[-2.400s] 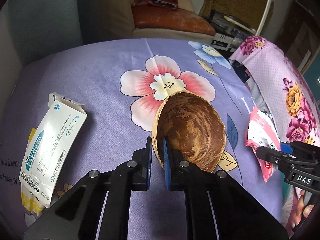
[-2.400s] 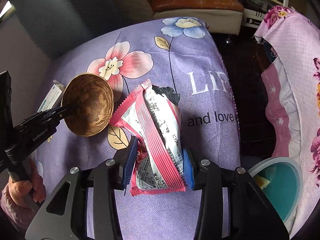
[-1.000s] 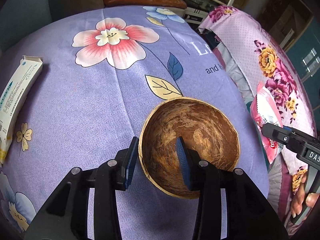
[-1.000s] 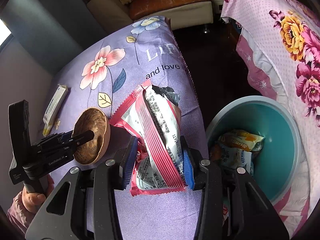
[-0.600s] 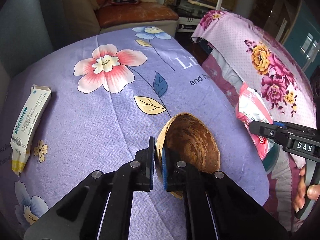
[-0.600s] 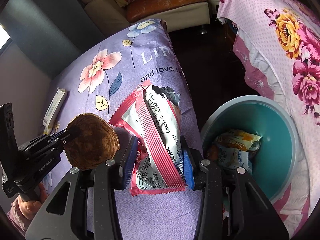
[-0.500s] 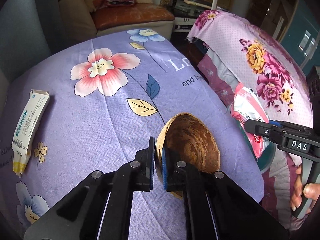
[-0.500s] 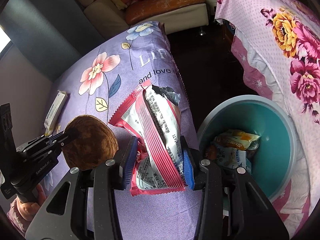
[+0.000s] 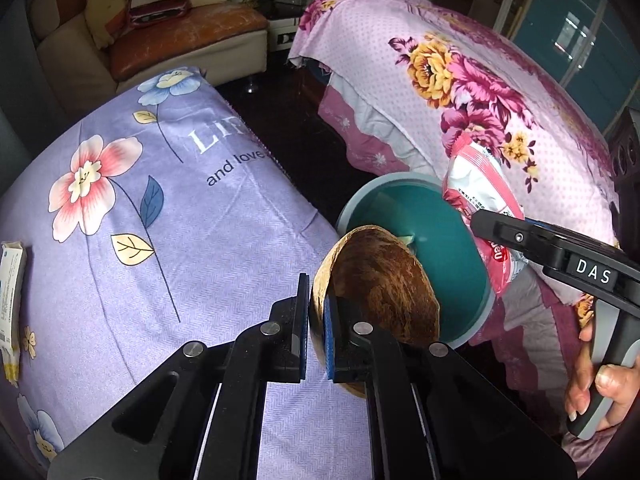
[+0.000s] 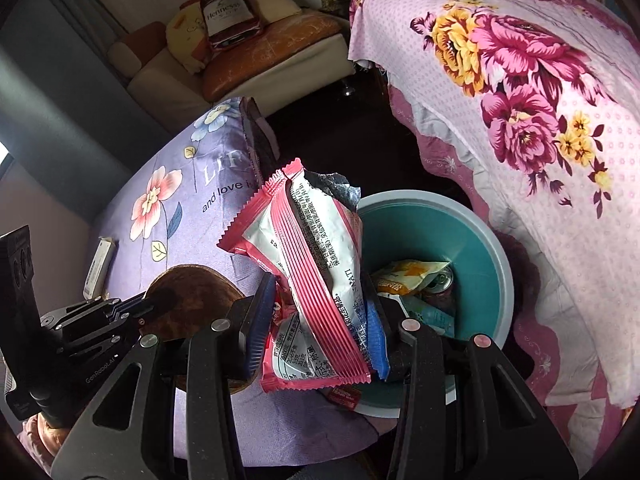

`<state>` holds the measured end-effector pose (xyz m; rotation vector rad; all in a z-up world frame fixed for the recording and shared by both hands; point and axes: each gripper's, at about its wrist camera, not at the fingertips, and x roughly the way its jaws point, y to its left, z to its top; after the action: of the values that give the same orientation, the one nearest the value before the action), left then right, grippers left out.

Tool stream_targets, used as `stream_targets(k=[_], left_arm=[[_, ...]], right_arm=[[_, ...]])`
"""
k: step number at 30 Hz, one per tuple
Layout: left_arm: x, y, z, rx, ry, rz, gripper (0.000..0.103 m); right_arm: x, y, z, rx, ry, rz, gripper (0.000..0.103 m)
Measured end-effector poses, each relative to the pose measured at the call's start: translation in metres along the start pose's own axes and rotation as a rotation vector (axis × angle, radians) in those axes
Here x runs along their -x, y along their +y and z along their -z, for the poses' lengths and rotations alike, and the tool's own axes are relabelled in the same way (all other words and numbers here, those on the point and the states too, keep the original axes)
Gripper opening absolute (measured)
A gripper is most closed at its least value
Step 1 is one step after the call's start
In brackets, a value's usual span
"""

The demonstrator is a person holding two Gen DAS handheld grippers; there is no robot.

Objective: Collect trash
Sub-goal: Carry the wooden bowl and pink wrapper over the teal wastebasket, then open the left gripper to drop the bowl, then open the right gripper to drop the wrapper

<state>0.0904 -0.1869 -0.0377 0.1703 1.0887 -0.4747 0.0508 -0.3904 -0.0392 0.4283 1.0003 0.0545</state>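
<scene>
Pink wrapper (image 10: 316,276) upright in right jaws; coconut shell (image 9: 380,284) rim-pinched in left jaws.

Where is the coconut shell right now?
The left gripper pinches the coconut shell by its rim, at the purple bedspread's right edge beside the teal bin.

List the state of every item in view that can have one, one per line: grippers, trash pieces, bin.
Left gripper: shut on the coconut shell's rim.
Coconut shell: held on edge, by the bin's rim.
Right gripper: shut on the snack wrapper.
Snack wrapper: torn open at top, held upright by the bin.
Trash bin: open, partly filled with wrappers and a can.
Medicine box: lying flat on the purple cloth, untouched.
</scene>
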Motion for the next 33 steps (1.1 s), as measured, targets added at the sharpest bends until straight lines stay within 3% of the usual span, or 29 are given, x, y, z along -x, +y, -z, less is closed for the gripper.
stream_targets(k=[9, 22, 28, 30, 33], left_arm=[[-0.032, -0.045, -0.012, -0.058, 0.059, -0.004, 0.007], [-0.08, -0.079, -0.005, -0.128, 0.161, -0.005, 0.012], [-0.087, -0.078, -0.002, -0.116, 0.18, 0.012, 0.029], [-0.083, -0.075, -0.004, -0.109, 0.161, 0.012, 0.047], [-0.072, -0.069, -0.007, -0.095, 0.125, 0.007, 0.063]], right_arm=[[0.018, -0.066, 0.007, -0.1, -0.033, 0.032, 0.04], [0.006, -0.092, 0.014, -0.127, -0.003, 0.042, 0.04], [-0.003, -0.091, 0.015, -0.126, 0.021, 0.043, 0.04], [-0.007, -0.09, 0.015, -0.125, 0.031, 0.043, 0.04], [-0.012, -0.086, 0.015, -0.119, 0.042, 0.043, 0.04]])
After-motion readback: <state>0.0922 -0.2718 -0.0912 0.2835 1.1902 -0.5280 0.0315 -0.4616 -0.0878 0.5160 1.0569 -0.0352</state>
